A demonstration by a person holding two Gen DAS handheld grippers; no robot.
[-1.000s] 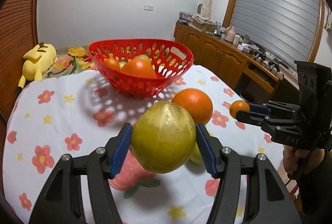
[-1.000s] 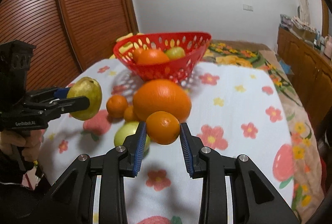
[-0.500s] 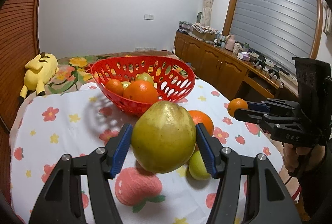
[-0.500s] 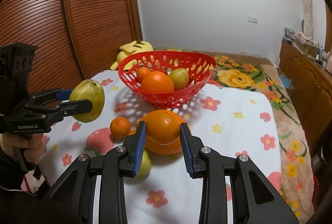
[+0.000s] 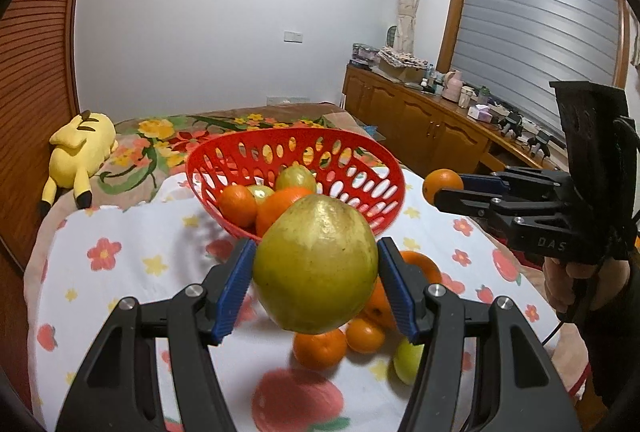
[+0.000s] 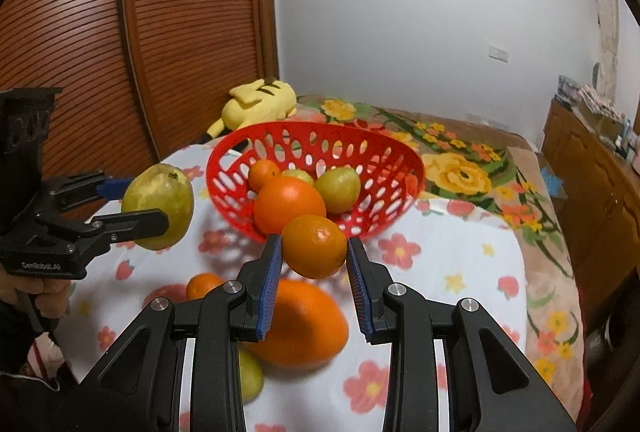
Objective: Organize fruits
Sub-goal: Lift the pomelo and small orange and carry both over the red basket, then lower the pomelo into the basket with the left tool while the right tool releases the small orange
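Two fruits are in your grip and clear of the table, both short of the red basket (image 6: pixel 316 136), which I take as the landmark. Your left gripper (image 5: pixel 316 272) is clamped on the big yellow-green pear (image 5: pixel 316 264), jaws about midway apart, blue pads pressed to its flanks; it hangs just in front of the basket's near rim. Your right gripper (image 6: pixel 314 264) is squeezed down on a small orange (image 6: pixel 315 246), jaws narrow, also just before that rim.

Done so far, by my count: four pieces lie inside the basket, a large orange (image 6: pixel 290 206), a little orange (image 6: pixel 263 172) and two greenish pears, one of them (image 6: pixel 337 188) plain to see.

Left to do: drop your two, then fetch what sits on the flowered cloth (image 6: pixel 460 272) in front of the basket. That is a big orange (image 6: pixel 308 328), a small one (image 6: pixel 204 284) and a yellow-green fruit (image 6: pixel 250 376); your left view seems to show one more small orange in that cluster.

Your pear looks smooth, mottled, broad-bellied and heavy; I would expect it to roll once released.
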